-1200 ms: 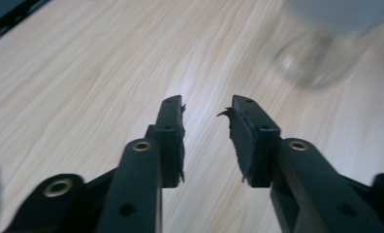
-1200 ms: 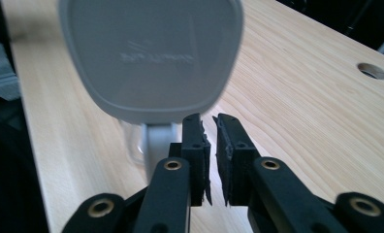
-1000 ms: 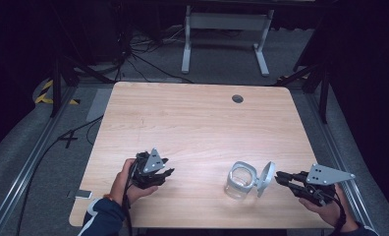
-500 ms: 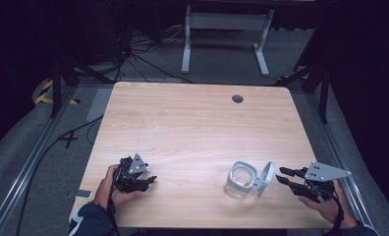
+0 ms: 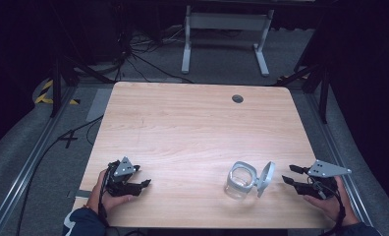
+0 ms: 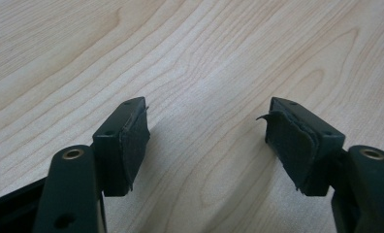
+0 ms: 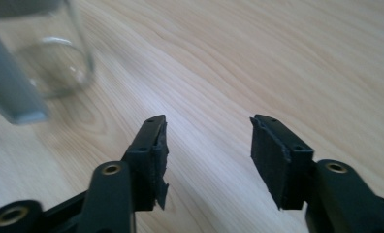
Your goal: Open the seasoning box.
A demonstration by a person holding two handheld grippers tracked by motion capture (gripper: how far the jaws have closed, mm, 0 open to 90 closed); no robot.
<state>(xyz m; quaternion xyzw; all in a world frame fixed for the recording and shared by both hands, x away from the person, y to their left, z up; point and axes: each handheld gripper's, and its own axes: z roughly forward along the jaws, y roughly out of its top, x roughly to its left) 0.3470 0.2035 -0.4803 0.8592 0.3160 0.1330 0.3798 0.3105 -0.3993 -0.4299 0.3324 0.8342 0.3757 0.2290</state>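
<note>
Clear glass jar (image 5: 241,181) with its hinged grey lid (image 5: 266,178) open: rigid, slick, breakable; grip the wall. Both grippers' jaws have just been opening, nothing between them.

Left gripper (image 5: 142,184) sat low at the near-left, held in the left hand (image 5: 109,194), jaws pointing toward the centre-right. Its jaws had just been opening; in the left gripper view (image 6: 207,133) they stood well apart w/ nothing between the pads (image 6: 134,145). Right gripper (image 5: 290,176) sat low at the near-right, held in the right hand (image 5: 327,201), jaws pointing left. Its jaws had likewise just been opening; in the right gripper view (image 7: 207,150) they stood apart, gap empty. Both forearms entered from the bottom edge.
</note>
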